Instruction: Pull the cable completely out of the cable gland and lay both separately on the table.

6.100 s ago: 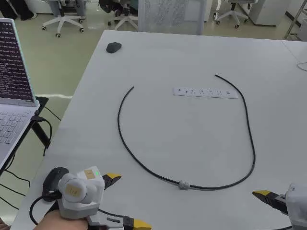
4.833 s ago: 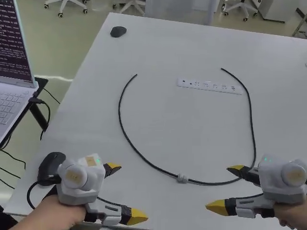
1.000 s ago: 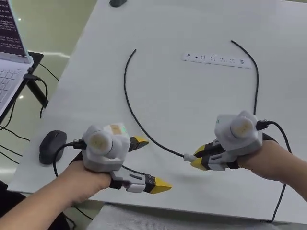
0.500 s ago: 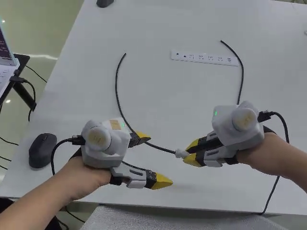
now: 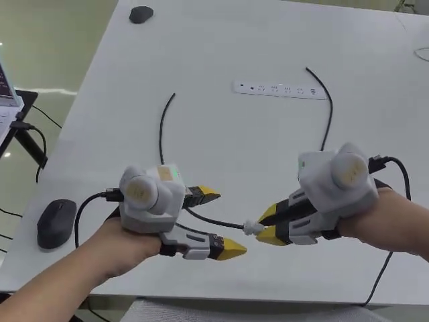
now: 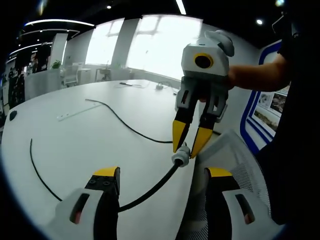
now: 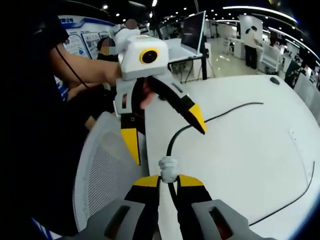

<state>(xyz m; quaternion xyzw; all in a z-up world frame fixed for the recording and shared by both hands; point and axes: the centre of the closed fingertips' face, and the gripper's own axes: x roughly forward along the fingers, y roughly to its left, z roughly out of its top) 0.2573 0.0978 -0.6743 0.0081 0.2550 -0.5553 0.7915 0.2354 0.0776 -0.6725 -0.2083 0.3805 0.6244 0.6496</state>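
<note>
A long black cable (image 5: pixel 161 131) curves over the white table (image 5: pixel 221 141), and its near stretch is lifted off the top. The small white cable gland (image 5: pixel 251 228) sits on it near the front edge. My right gripper (image 5: pixel 266 225) is shut on the cable gland (image 7: pixel 168 169), with the cable (image 7: pixel 172 189) running back between its jaws. My left gripper (image 5: pixel 224 223) is open, its yellow-tipped jaws either side of the cable (image 6: pixel 150 189) just short of the gland (image 6: pixel 180 156). The right gripper (image 6: pixel 190 145) faces it, and the left gripper (image 7: pixel 165 132) faces the right gripper view.
A white power strip (image 5: pixel 278 89) lies across the far middle of the table. One dark mouse (image 5: pixel 141 13) sits at the far left corner, another (image 5: pixel 55 221) near the left front edge. A white mesh chair (image 5: pixel 201 312) is under the front edge.
The right gripper has closed on the gland and raised it with the cable towards the front edge. The left gripper has moved right, so its jaws now straddle the cable.
</note>
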